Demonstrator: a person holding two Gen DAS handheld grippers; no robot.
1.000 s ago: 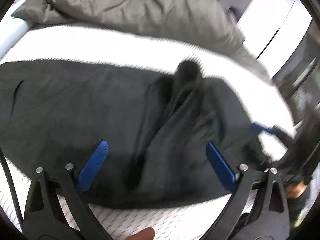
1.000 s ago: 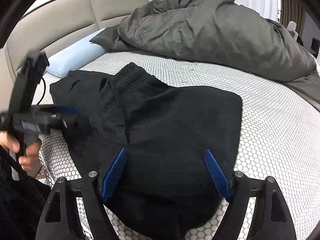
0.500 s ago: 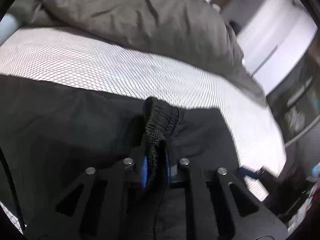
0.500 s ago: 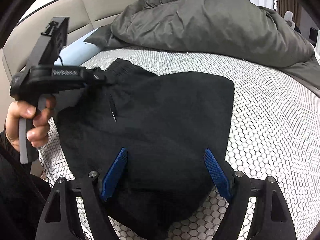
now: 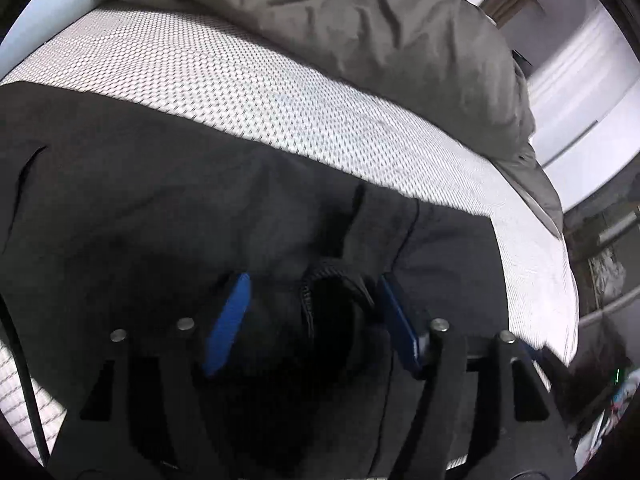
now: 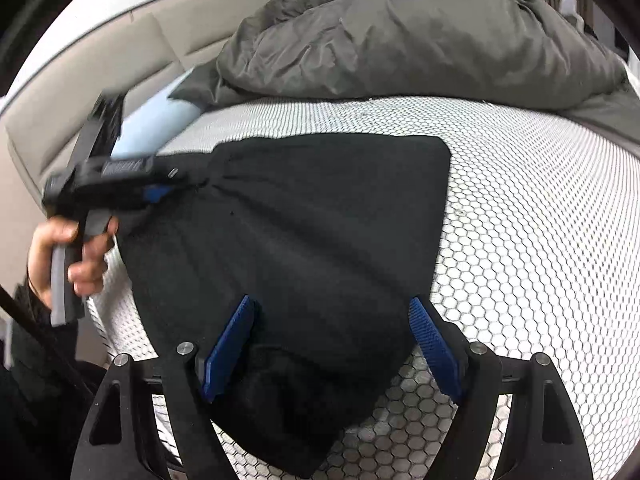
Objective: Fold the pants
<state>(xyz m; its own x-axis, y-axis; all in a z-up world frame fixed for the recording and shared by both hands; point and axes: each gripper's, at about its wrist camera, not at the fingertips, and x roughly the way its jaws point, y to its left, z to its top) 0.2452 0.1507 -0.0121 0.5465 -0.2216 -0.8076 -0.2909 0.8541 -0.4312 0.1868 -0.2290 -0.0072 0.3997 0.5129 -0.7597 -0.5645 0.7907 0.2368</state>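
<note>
Two tongs are working over the bed, one in each hand. The left gripper [image 5: 312, 320] is spreading its blue pads apart right now. The stretchy waistband [image 5: 332, 280] of the pants is sitting loose between them, and the pads are not squeezing it. The right gripper [image 6: 332, 344] is standing wide apart too. It is hovering over the near end of the pants [image 6: 304, 248], and nothing is pinched in it, though the dark cloth is lying under its pads.

The black pants are lying on the white mattress [image 6: 520, 240] with the little six-sided pattern. They are looking folded over already, with a straight edge on the far side. Some wrinkles are running from the waistband toward the near end. In the right wrist view, a hand [image 6: 68, 256] is holding the left gripper at the left end of the pants.

Farther out, a big gray blanket [image 6: 420, 32] is piled up behind the pants, well apart from them. A pale blue pillow [image 6: 160, 124] is lying by the tan headboard [image 6: 80, 80].

What could go wrong? The waistband may be catching on a pad as the left tongs are pulling away. That would drag the top layer and mess up the fold. The wrinkles may also be staying in if nobody smooths them. The near end is hanging close to the bed's edge, so it could be slipping off.
</note>
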